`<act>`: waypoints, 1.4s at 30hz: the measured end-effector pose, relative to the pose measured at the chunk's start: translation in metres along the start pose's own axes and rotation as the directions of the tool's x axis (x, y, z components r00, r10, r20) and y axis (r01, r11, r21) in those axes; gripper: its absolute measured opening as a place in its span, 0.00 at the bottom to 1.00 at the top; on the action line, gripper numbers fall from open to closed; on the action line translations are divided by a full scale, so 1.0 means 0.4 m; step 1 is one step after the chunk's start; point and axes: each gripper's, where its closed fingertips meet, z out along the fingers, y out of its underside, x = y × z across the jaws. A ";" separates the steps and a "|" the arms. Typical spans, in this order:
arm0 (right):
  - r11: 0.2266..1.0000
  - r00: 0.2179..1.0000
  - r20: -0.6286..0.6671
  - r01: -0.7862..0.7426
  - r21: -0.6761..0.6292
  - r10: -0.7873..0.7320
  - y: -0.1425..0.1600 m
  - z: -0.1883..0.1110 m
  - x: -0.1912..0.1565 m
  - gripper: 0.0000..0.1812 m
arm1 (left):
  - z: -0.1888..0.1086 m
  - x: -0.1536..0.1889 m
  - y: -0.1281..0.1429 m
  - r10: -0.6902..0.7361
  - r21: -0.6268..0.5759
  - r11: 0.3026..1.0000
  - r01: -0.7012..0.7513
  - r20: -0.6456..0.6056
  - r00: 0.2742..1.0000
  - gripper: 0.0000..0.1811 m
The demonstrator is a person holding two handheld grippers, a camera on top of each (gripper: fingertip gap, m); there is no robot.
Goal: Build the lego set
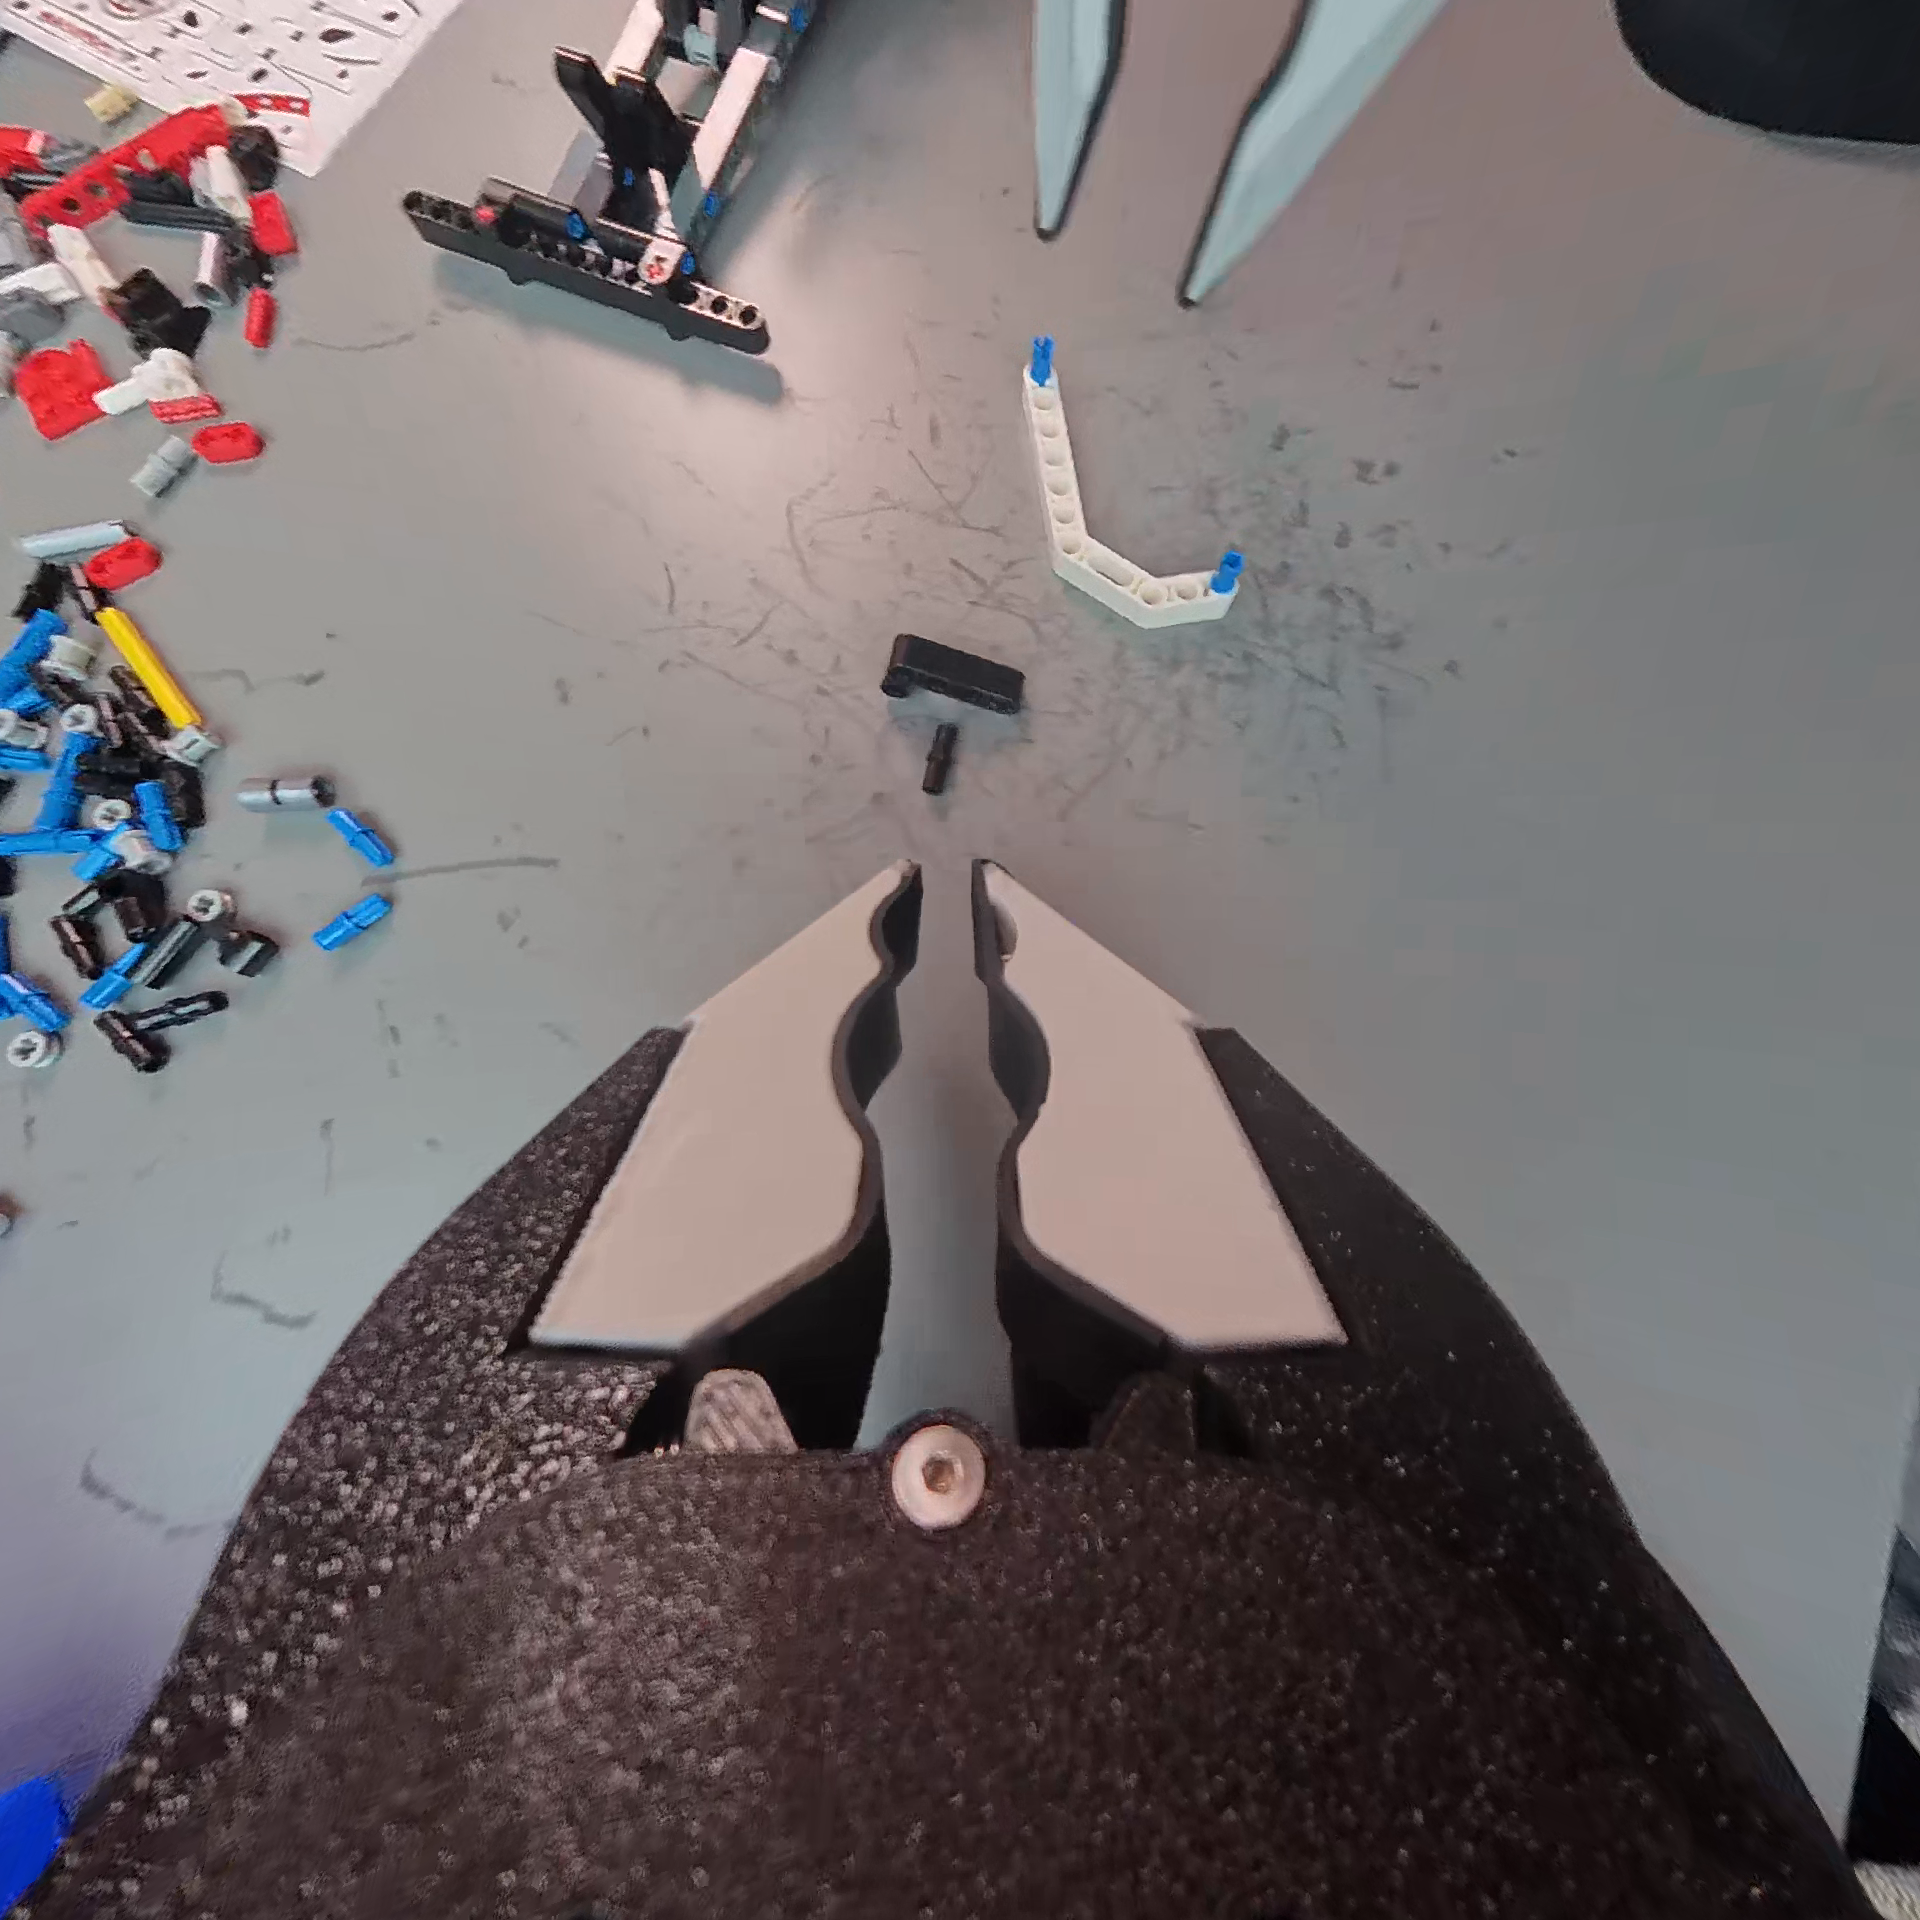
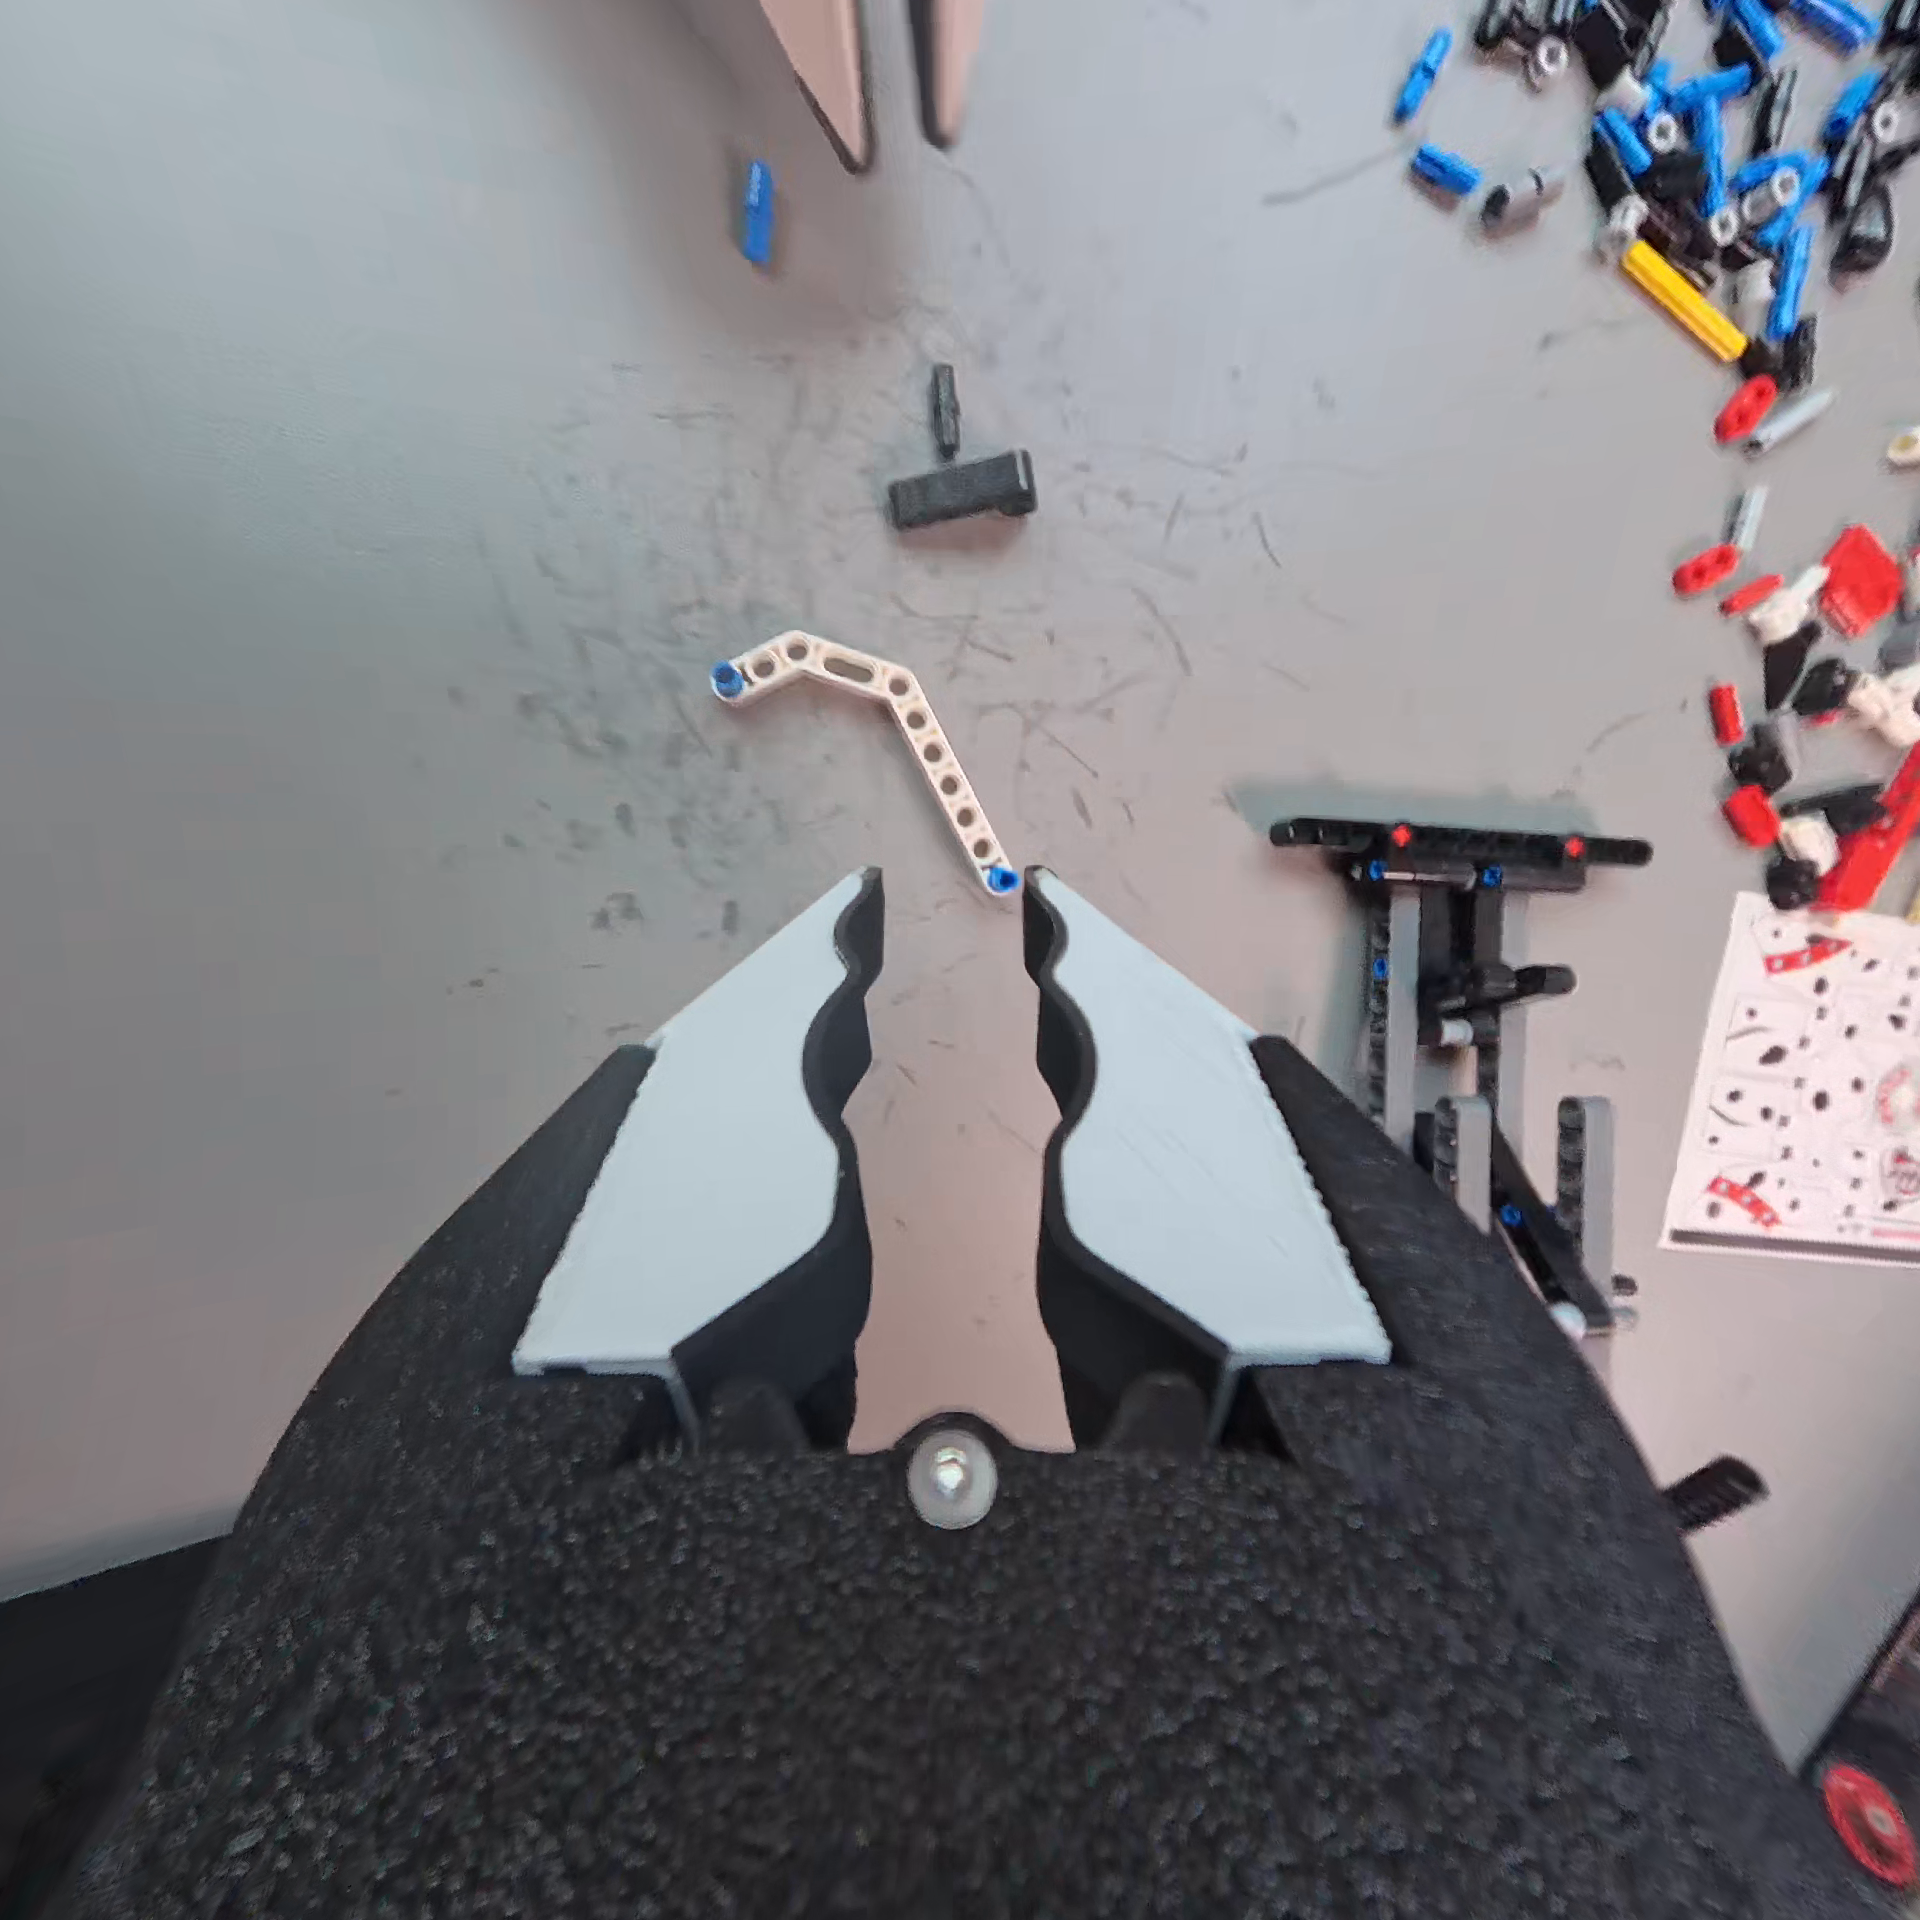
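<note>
A white bent beam with a blue pin at each end lies flat on the grey table. In the right wrist view the beam lies just ahead of my right gripper, which is open and empty. One blue pin sits beside its right fingertip. A short black beam and a black pin lie ahead of my left gripper. Its jaws stand a narrow gap apart and hold nothing. The black, grey and white partial build stands farther off and also shows in the right wrist view.
Loose blue, black and yellow parts and red and white parts lie along one side of the table. A printed sheet lies beside the build. A lone blue piece lies near the left gripper. The grippers' ends are close to 12 cm from one another. The black pin is about 4 cm from my left fingertips and 11 cm from my right. It turns up in the right wrist view as well.
</note>
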 end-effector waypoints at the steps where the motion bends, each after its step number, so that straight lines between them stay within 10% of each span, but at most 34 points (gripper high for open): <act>1: 0.999 1.000 0.000 -0.031 0.020 0.031 0.018 0.007 0.007 0.15 | -0.007 0.013 0.008 0.011 -0.008 1.000 -0.012 -0.037 0.999 0.05; 21: 0.985 0.992 0.095 -0.096 0.144 0.083 0.043 0.079 0.023 0.10 | 0.018 0.064 0.062 0.087 -0.093 0.990 -0.102 -0.151 0.985 0.03; 33: 0.975 0.994 0.070 -0.098 0.201 0.086 0.041 0.068 0.028 0.09 | -0.029 0.054 -0.123 -0.076 0.310 0.940 0.142 -0.218 0.973 0.03; 42: 0.817 0.984 -0.097 -0.070 0.573 0.152 -0.066 -0.058 0.061 0.12 | -0.068 0.035 -0.203 -0.233 0.445 0.792 0.418 -0.413 0.880 0.03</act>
